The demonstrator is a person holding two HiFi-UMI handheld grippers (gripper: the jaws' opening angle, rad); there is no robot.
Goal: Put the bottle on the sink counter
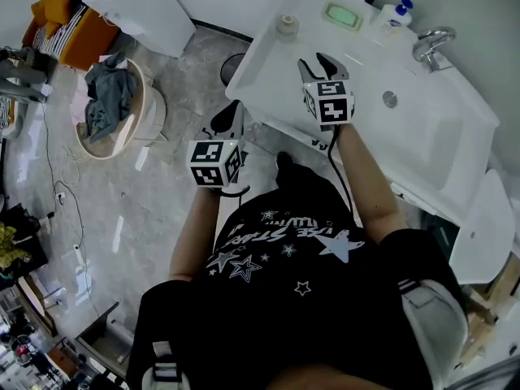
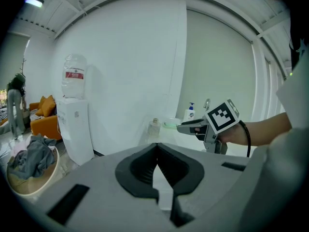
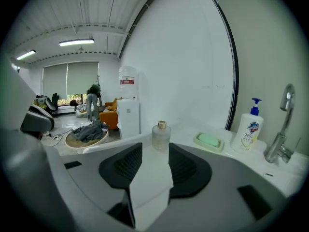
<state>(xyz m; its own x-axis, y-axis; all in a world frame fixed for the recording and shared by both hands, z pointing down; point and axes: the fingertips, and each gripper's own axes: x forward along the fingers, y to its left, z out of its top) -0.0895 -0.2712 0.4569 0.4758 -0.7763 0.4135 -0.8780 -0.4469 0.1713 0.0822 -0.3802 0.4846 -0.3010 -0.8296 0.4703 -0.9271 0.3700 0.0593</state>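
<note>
A small clear bottle (image 1: 286, 24) with a tan cap stands upright on the white sink counter (image 1: 264, 67), near its far left corner. My right gripper (image 1: 315, 62) hovers over the counter just short of it. In the right gripper view the bottle (image 3: 161, 135) sits beyond the fingertips, and the right gripper (image 3: 155, 145) is open with only bare counter between its pads. My left gripper (image 1: 231, 114) hangs off the counter's front edge over the floor. Its tips meet in the left gripper view, so the left gripper (image 2: 157, 145) is shut and holds nothing.
A green soap in its dish (image 1: 343, 15), a pump soap bottle (image 1: 392, 16) and the faucet (image 1: 431, 45) line the counter's back, with the basin (image 1: 410, 128) at the right. On the floor to the left are a laundry basket (image 1: 110, 108) and a water dispenser (image 1: 142, 6).
</note>
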